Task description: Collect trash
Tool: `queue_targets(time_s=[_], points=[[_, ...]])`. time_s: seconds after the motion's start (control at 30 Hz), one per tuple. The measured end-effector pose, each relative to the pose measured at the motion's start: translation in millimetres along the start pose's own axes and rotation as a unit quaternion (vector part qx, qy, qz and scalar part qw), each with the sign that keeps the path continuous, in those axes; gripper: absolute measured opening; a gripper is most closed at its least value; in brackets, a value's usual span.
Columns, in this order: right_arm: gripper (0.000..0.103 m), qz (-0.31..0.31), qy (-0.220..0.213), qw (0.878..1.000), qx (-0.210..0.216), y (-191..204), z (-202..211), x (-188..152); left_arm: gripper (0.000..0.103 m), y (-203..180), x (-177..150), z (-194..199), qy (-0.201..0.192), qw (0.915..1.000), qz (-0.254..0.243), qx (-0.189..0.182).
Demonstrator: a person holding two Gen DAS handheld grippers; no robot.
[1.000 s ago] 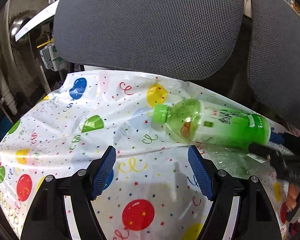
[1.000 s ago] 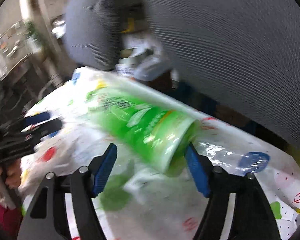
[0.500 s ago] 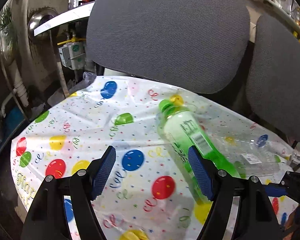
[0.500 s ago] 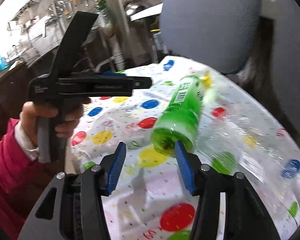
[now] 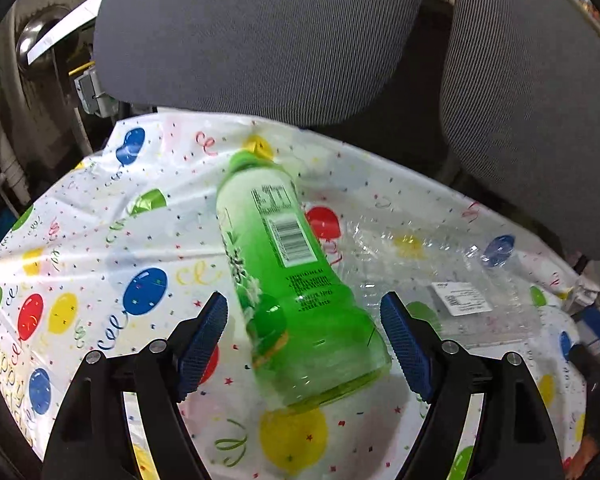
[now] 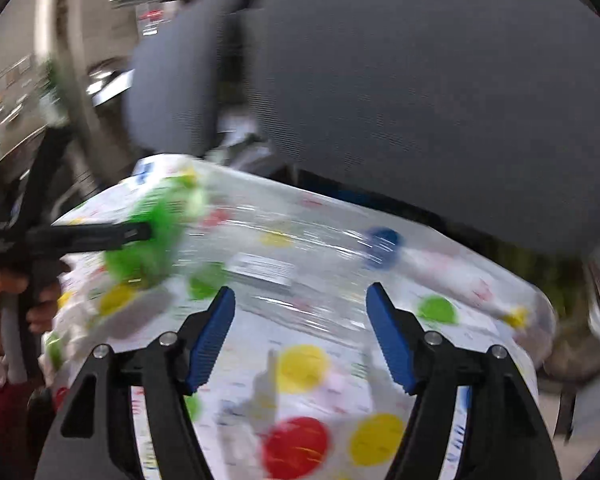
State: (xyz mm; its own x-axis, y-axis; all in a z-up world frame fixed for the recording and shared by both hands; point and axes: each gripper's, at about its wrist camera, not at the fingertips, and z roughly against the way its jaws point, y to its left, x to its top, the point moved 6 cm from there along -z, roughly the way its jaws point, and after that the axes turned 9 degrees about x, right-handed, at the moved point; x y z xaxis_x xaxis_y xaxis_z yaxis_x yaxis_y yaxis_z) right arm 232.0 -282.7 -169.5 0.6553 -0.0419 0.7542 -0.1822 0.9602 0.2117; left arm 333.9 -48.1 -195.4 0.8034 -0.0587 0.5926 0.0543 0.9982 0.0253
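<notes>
Behind the table, two chair backs point(image 5: 260, 36) of dark grey woven mesh, broad and round-cornered, were seen side by side, filling the upper part of both views. Below them a glossy plastic tablecloth point(image 5: 100, 240) was spread, white and creased, printed with balloons in red, yellow, blue and green among curled streamers and small stars. On the cloth a flattened clear plastic package point(image 5: 440, 276), crinkled and carrying a small white label, was lain just to the right of a green plastic bottle point(image 5: 284, 280). The bottle was laid on its side, cylindrical and translucent, with its green cap pointed towards the chairs, its base nearest the camera and a white barcode label turned upward. The left gripper point(image 5: 304, 320) was held wide apart, its ridged blue pads on black angular fingers set to either side of the bottle's lower body, and no pad was seen pressed against it. The right gripper point(image 6: 300, 324) had just been spread wider, and nothing was grasped between its pads; only the clear package and the cloth were seen beyond them, heavily blurred. At the left edge of the right wrist view, a hand point(image 6: 4, 288) was seen wrapped around the black handle of the left gripper.
</notes>
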Motion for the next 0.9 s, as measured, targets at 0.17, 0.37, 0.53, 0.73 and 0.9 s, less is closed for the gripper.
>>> queue_targets(time_s=[0.17,0.37,0.53,0.73,0.9], points=[[0.060,-0.063,0.018,0.997,-0.031,-40.6,-15.9,-13.4,0.083,1.0,-9.3,-17.5,0.026,0.9996,0.005,0.009],[0.038,-0.101,0.044,0.992,-0.054,-54.9,-41.7,-17.7,0.071,4.9,-16.7,-18.8,0.026,0.9997,-0.004,-0.004],[0.037,-0.138,0.061,0.988,-0.029,-60.8,-66.3,-11.9,0.071,8.2,-18.0,-17.8,0.014,0.9995,-0.028,-0.011],[0.017,-0.183,0.054,0.982,-0.014,-63.5,-64.7,-3.7,0.070,14.6,-19.5,-10.7,-0.001,0.9994,-0.034,-0.005],[0.010,-0.206,0.003,0.979,0.001,-53.5,-24.9,6.1,0.070,28.9,-20.2,25.2,-0.041,0.9988,-0.026,-0.010]])
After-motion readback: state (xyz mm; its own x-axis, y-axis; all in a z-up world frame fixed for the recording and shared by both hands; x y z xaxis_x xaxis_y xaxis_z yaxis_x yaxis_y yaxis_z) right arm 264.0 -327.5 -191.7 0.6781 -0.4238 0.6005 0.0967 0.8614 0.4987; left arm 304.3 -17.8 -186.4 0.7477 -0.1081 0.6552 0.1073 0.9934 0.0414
